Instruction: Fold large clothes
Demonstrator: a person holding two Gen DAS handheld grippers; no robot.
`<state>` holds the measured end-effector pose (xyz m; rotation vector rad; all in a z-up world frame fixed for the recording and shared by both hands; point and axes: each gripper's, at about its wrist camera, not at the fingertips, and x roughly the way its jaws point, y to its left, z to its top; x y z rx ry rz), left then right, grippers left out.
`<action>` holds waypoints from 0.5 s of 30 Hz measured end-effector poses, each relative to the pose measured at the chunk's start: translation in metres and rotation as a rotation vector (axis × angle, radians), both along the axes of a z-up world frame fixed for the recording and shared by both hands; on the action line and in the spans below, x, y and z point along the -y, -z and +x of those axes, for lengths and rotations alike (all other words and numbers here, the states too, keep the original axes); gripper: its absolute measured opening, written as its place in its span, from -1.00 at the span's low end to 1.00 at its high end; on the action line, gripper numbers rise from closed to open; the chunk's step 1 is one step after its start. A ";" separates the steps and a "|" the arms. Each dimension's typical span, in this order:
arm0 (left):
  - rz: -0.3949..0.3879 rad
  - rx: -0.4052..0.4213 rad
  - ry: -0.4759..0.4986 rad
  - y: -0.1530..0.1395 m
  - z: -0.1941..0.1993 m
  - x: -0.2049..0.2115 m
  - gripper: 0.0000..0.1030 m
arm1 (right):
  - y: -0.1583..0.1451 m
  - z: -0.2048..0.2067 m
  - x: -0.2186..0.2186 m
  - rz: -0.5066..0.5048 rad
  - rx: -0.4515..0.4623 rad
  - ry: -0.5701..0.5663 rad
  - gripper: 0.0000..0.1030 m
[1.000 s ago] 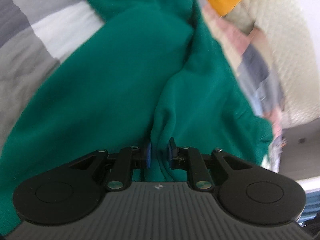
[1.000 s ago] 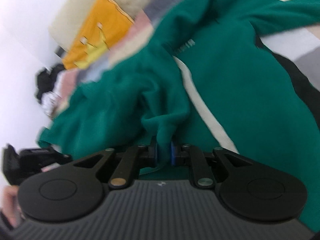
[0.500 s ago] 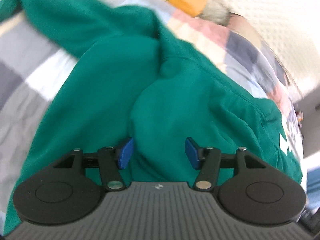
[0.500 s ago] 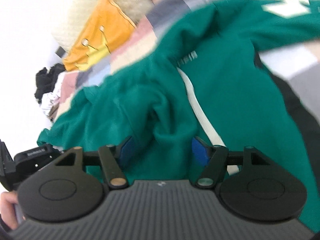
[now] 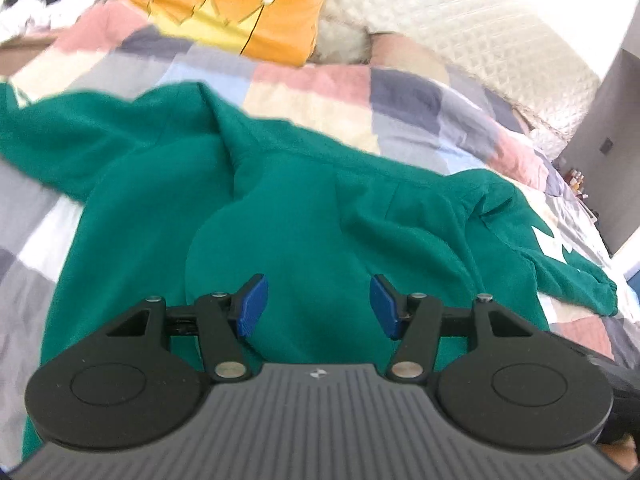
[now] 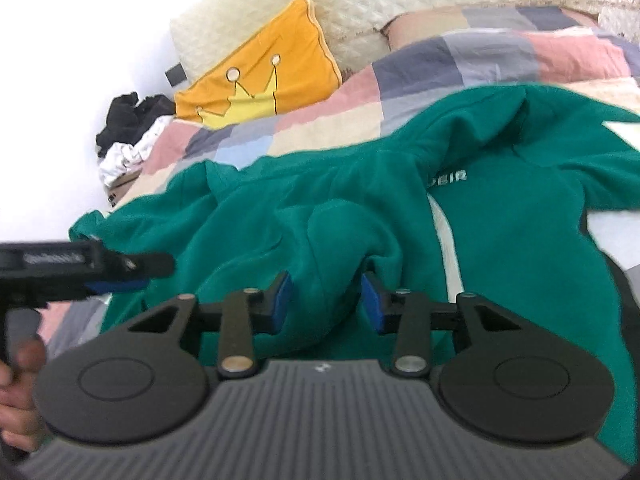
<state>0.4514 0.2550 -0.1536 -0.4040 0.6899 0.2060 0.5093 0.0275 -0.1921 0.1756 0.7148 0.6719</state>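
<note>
The left hand-held gripper [image 5: 318, 306] gapes wide, gripping nothing, above the soft, rumpled green sweatshirt [image 5: 280, 208] lying on the bed's patchwork quilt [image 5: 400, 100]. The right hand-held gripper [image 6: 325, 300], just closing partway, straddles a raised fold without pinching it.

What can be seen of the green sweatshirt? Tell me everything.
The green sweatshirt is a soft, fleece-like garment lying rumpled on the patchwork bedspread, unfolded. It has small white lettering on the chest, a pale stripe down the body, and white patches on a sleeve that trails off to one side. A raised fold sits between the open jaws of the right gripper; neither gripper grips it.
</note>
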 end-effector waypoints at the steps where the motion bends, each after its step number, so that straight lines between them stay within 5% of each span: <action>1: 0.010 0.013 0.011 -0.002 -0.001 0.003 0.21 | 0.004 0.001 -0.002 -0.008 -0.006 -0.005 -0.18; 5: 0.025 -0.001 0.059 0.005 0.008 0.013 0.21 | 0.021 0.006 -0.009 -0.043 -0.040 -0.007 -0.19; 15: 0.069 -0.224 0.068 0.059 0.044 0.030 0.20 | 0.034 0.013 -0.004 -0.043 -0.092 -0.010 -0.24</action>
